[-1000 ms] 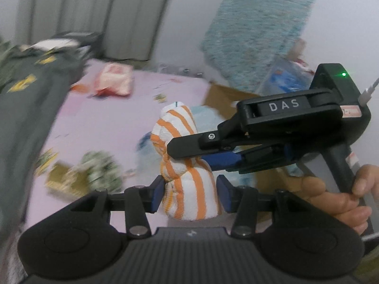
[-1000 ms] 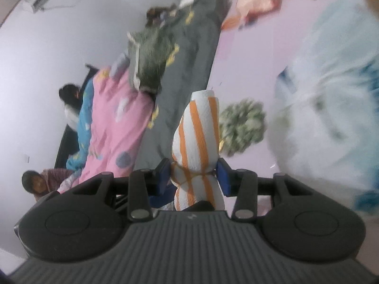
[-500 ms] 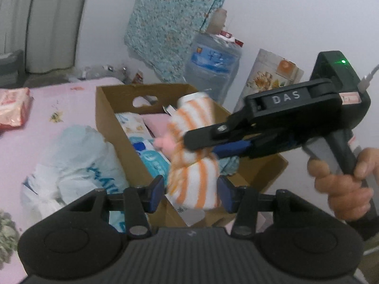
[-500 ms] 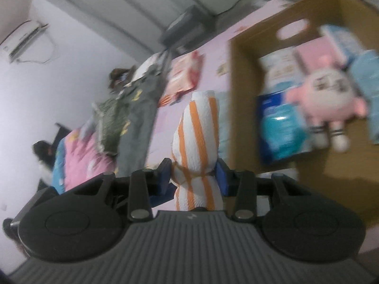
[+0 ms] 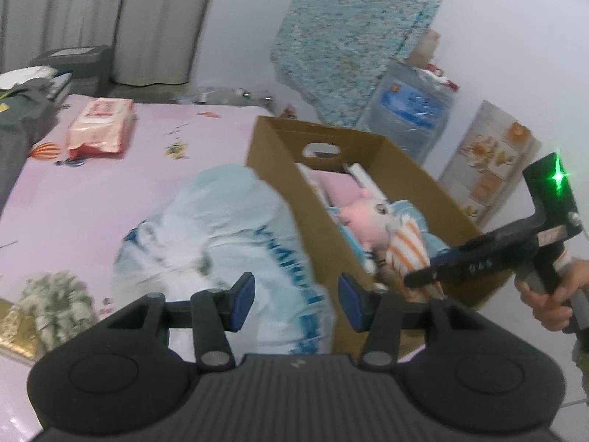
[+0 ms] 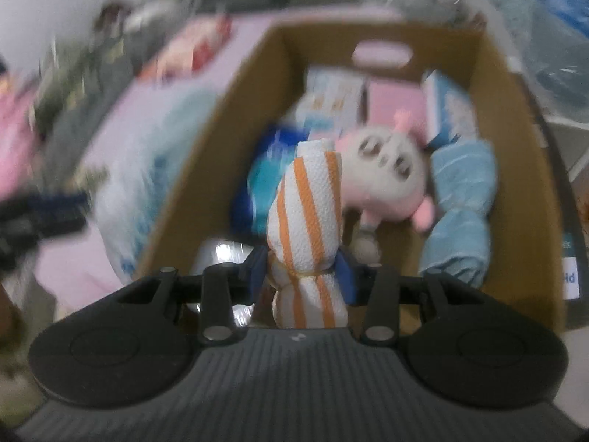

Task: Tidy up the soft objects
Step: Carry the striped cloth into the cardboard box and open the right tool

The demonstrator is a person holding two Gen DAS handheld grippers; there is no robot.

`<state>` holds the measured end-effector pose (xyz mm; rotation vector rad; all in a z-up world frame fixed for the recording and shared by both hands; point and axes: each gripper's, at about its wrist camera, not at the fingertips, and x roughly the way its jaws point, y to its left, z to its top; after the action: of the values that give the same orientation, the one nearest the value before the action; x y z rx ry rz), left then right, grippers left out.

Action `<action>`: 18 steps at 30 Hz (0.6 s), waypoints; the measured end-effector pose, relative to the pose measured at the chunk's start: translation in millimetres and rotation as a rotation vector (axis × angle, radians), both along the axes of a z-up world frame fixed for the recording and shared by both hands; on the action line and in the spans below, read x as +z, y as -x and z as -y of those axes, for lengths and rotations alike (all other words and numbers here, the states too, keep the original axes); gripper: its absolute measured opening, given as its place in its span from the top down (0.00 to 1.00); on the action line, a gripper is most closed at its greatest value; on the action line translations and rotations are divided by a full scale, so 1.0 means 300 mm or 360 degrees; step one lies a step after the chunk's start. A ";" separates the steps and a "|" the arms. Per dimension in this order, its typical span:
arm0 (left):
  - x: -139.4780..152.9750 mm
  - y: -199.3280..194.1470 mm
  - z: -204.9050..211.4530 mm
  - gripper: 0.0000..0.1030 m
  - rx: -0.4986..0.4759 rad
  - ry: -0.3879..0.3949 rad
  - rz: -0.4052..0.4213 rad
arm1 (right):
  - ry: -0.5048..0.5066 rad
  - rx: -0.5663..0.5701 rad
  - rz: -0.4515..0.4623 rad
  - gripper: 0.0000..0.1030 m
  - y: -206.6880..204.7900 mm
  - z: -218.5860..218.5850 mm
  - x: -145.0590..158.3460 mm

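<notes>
Left wrist view: pale wall, grey curtains (image 5: pixel 110 18), a patterned teal cloth (image 5: pixel 353 33) hanging at the back, a pink floor mat (image 5: pixel 92 191) below. On the mat, an open cardboard box (image 5: pixel 279 169) with a white plastic bag (image 5: pixel 221 239) bulging just beside its near wall; a pink-and-white packet (image 5: pixel 99 125) well apart, toward the far left. Left hand-held gripper (image 5: pixel 292 304) open and empty, blue pads apart over the bag and the box edge. To the right, a hand (image 5: pixel 552 294) holding the right hand-held gripper (image 5: pixel 416 278), clamped on the orange-striped towel roll (image 5: pixel 408 246) inside the box, beside a pink plush toy (image 5: pixel 364 221).

Right wrist view, blurred: same box (image 6: pixel 515 118) filling the frame, handle cutout in the far wall. Right hand-held gripper (image 6: pixel 302 274) closed on the narrow waist of the striped roll (image 6: pixel 305 213), roll upright between the pads, over the box interior. Behind it the plush (image 6: pixel 386 180); a rolled light-blue towel (image 6: pixel 460 206) along the right wall; blue-and-white packets (image 6: pixel 331 99) at the far end.
</notes>
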<state>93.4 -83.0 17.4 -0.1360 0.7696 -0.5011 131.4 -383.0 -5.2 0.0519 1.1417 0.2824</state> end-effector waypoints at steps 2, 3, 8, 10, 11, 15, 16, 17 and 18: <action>-0.003 0.005 -0.017 0.51 0.0027 -0.0041 0.0021 | 0.0008 -0.0008 -0.0069 0.60 -0.032 -0.007 -0.038; -0.005 0.010 -0.025 0.51 0.0041 -0.0065 0.0038 | -0.0004 -0.0029 -0.0079 0.59 -0.039 -0.002 -0.045; -0.022 0.045 -0.072 0.51 0.0081 -0.0167 0.0074 | -0.0176 -0.0212 -0.0106 0.52 -0.078 0.079 -0.056; -0.033 0.060 -0.099 0.51 0.0111 -0.0201 0.0073 | -0.0238 -0.0273 -0.0116 0.52 -0.079 0.097 -0.057; -0.038 0.065 -0.118 0.51 0.0129 -0.0206 0.0065 | -0.0260 -0.0294 -0.0115 0.52 -0.079 0.102 -0.055; -0.061 0.082 -0.197 0.51 0.0216 -0.0214 0.0029 | -0.0279 -0.0364 -0.0094 0.50 -0.088 0.110 -0.066; -0.065 0.084 -0.218 0.51 0.0239 -0.0211 0.0018 | -0.0274 -0.0388 -0.0092 0.50 -0.091 0.112 -0.071; -0.067 0.085 -0.236 0.51 0.0260 -0.0208 0.0008 | -0.0276 -0.0414 -0.0094 0.50 -0.096 0.117 -0.079; -0.069 0.087 -0.251 0.51 0.0278 -0.0206 0.0002 | -0.0281 -0.0444 -0.0107 0.50 -0.105 0.122 -0.091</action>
<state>67.4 -7.7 -3.4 -0.0818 0.7791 -0.2851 162.9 -419.7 -32.4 0.3761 1.1579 0.1330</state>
